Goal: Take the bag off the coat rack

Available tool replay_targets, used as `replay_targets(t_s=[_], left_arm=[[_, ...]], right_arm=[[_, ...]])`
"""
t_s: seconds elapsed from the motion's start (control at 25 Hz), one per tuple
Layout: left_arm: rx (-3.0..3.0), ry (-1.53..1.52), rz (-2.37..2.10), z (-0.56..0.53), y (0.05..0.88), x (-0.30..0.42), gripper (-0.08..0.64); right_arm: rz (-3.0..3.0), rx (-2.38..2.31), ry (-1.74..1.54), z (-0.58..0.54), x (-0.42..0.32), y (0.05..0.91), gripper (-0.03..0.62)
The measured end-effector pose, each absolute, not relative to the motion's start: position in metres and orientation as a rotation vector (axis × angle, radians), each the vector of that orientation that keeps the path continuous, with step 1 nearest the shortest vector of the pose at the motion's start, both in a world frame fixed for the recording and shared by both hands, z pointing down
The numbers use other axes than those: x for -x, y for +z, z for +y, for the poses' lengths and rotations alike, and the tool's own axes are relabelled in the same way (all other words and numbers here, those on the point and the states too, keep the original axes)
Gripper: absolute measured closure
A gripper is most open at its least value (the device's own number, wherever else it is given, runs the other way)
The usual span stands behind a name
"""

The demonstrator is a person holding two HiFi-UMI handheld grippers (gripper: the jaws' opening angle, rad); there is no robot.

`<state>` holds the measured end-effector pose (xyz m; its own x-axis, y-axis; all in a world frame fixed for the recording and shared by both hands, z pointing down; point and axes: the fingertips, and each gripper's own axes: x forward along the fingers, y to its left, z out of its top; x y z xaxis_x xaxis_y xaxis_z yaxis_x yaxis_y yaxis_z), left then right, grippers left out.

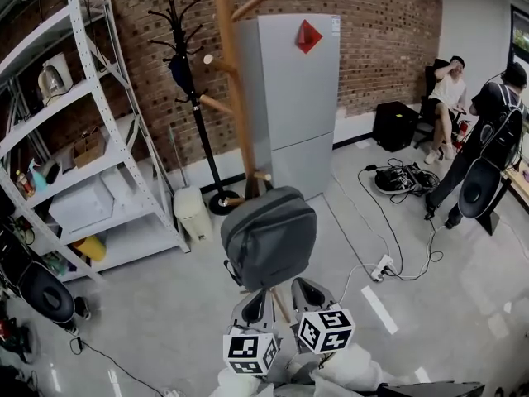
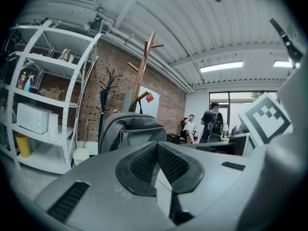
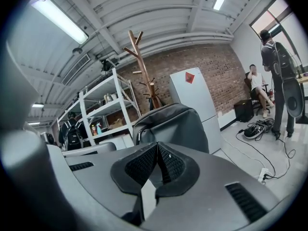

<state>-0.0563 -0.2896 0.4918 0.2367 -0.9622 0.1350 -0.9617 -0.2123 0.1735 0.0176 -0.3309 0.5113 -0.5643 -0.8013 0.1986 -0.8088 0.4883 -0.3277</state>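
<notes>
Here the left tool [image 1: 256, 301] and right tool [image 1: 307, 290] sit closed beneath the bag [image 1: 269, 234].

grey fridge [image 1: 297, 106] stands at twelve o'clock, white shelving [image 1: 132, 236] at ten, a seated person [image 1: 449, 89] and a standing person [image 1: 492, 118] at two.

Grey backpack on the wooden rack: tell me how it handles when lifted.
The grey backpack looks soft-sided, so it will probably sag when lifted. Its bulging shape suggests some contents and weight. Hanging on the wooden coat rack, it may swing if nudged.
</notes>
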Motion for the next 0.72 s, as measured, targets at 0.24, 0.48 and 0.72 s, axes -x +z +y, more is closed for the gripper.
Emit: replay_targets(t_s=[0.24,0.48,0.72], left_arm=[[-2.292,0.014,-1.799,-0.306,0.492,0.069,0.558],[-2.247,0.03,-1.815,-0.312,0.501,0.088,0.558],[-2.209,0.022,-1.861,-0.319,0.5,0.115,0.558]], right_arm=[[-2.702,-1.456,0.613,-0.351,-0.003,0.507,0.578],[-2.746,-1.415,0.577,-0.383,0.02,0.49,0.578],[-2.819,-1.323,0.505,-0.413,0.051,0.458,0.577]])
